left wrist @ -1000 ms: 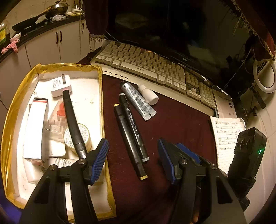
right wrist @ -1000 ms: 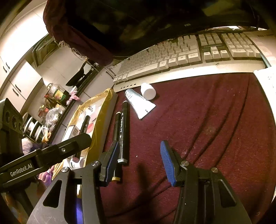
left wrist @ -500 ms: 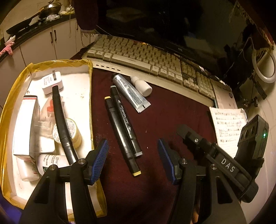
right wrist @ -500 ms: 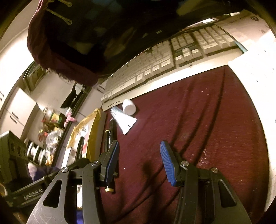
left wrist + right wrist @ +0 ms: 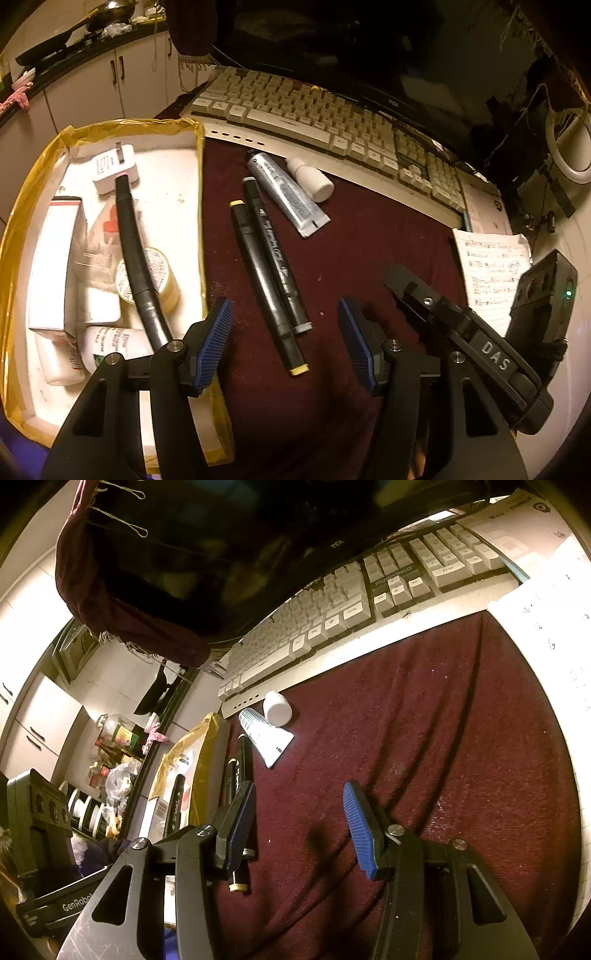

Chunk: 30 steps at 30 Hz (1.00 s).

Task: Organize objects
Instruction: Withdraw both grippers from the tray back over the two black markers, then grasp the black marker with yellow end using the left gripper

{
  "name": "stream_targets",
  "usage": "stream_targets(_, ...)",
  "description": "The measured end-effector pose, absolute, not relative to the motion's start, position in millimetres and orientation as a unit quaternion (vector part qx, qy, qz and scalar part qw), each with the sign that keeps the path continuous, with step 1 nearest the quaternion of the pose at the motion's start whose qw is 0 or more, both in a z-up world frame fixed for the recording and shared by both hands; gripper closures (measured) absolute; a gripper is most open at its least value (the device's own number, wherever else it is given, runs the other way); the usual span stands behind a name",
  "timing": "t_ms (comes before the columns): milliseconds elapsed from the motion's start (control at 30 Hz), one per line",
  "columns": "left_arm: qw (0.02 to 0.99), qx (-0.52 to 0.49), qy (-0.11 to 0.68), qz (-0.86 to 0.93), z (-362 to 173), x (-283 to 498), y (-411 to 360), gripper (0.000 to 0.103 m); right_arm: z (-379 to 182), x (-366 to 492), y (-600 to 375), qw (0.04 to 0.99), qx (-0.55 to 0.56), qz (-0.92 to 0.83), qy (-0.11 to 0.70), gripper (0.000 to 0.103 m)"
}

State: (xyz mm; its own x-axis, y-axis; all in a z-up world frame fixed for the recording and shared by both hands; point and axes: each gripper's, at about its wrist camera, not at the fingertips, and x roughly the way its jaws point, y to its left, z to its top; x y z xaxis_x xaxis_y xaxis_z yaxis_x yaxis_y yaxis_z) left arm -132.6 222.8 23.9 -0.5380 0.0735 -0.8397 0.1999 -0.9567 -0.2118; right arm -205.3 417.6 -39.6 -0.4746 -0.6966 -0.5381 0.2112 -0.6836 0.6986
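Maroon cloth [image 5: 369, 236] under both tools. Ahead of the left gripper [image 5: 284, 341], blue ribbed pads [image 5: 216, 341]: two black markers [image 5: 271, 273], one yellow-tipped, one grey-tipped with white lettering. Beyond them, silver-grey tube [image 5: 286, 192] with black print; white bottle [image 5: 310, 179]. Left of it, white tray [image 5: 177, 177], yellow-taped rim. Furthest ahead, cream keyboard [image 5: 295, 110]. Right: white ruled notepaper [image 5: 487, 273].

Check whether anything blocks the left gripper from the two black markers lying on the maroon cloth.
Nothing visible does. The open left gripper hovers over the two black markers, with only bare maroon cloth around them.
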Motion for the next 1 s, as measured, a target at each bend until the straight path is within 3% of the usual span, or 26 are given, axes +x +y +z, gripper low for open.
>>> stream_targets(233, 0.045, 0.496, 0.153, -0.854, 16.5, -144.0, 215.7, 0.046, -40.3, -205.4, 418.3, 0.28, 0.429, -0.81, -0.283, 0.059)
stream_targets(367, 0.075, 0.508, 0.12, -0.85, 14.7, -150.5, 218.9, 0.065, -41.6, -205.7, 418.6, 0.282, 0.429, -0.81, -0.282, 0.059)
stream_targets(467, 0.083, 0.525, 0.08, -0.844, 11.0, -158.7, 228.2, 0.071, -41.7, -206.2, 418.2, 0.281, 0.429, -0.81, -0.283, 0.059)
stream_targets(733, 0.089, 0.55, 0.028, -0.83, 5.4, -162.0, 242.2, 0.072, -41.7, -205.7, 418.8, 0.282, 0.429, -0.81, -0.283, 0.059)
stream_targets(1000, 0.071, 0.576, 0.02, -0.814, -8.5, -149.3, 244.9, 0.08, -42.0, -205.3, 418.2, 0.283, 0.43, -0.809, -0.284, 0.059)
